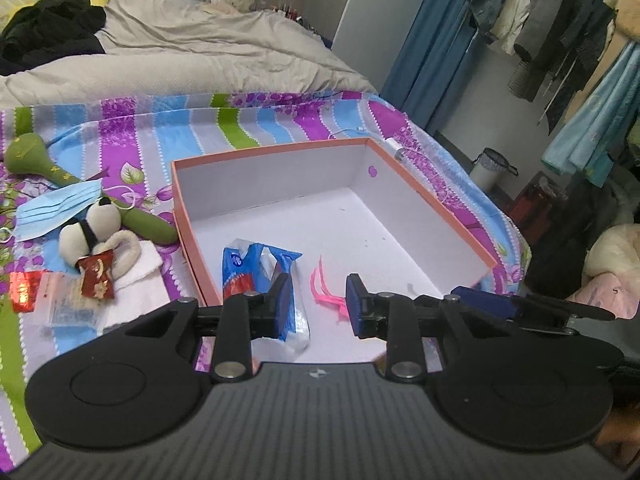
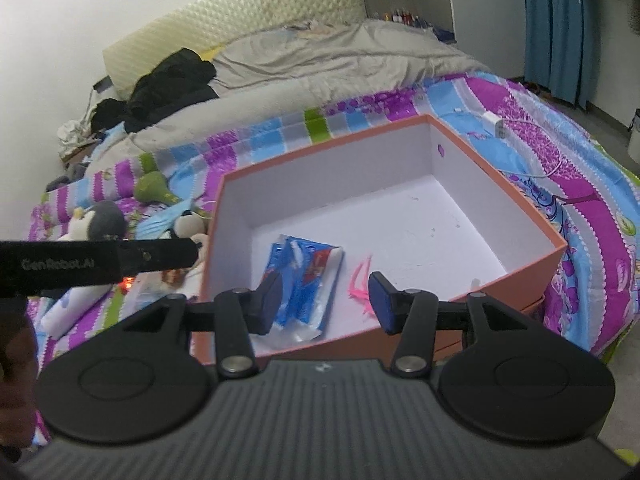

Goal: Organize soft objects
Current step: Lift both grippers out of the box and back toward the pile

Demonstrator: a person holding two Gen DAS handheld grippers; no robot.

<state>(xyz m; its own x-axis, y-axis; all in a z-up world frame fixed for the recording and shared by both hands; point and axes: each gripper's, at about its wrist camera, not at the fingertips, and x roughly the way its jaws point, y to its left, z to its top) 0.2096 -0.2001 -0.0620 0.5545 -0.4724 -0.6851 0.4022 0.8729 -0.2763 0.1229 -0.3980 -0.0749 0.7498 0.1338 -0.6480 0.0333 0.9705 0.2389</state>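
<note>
An open orange box (image 1: pixel 436 208) (image 2: pixel 500 184) with a white inside lies on the striped bedspread. In it lie a blue tissue pack (image 1: pixel 256 280) (image 2: pixel 304 276) and a pink plastic piece (image 1: pixel 324 292) (image 2: pixel 360 280). My left gripper (image 1: pixel 318 304) is open and empty above the box's near edge. My right gripper (image 2: pixel 324 300) is open and empty above the same edge. Left of the box lie a panda plush (image 1: pixel 96 228) (image 2: pixel 186 224), a blue face mask (image 1: pixel 56 208), a green stuffed gourd (image 1: pixel 36 152) (image 2: pixel 152 190), a red pouch (image 1: pixel 96 276) and a white cloth (image 1: pixel 140 264).
A penguin plush (image 2: pixel 96 224) lies further left. A grey duvet (image 1: pixel 180 52) and black clothes (image 1: pixel 44 28) cover the far bed. A white charger (image 2: pixel 496 124) lies beyond the box. Clothes hang on a rack (image 1: pixel 560 20) at right; the bed edge drops off there.
</note>
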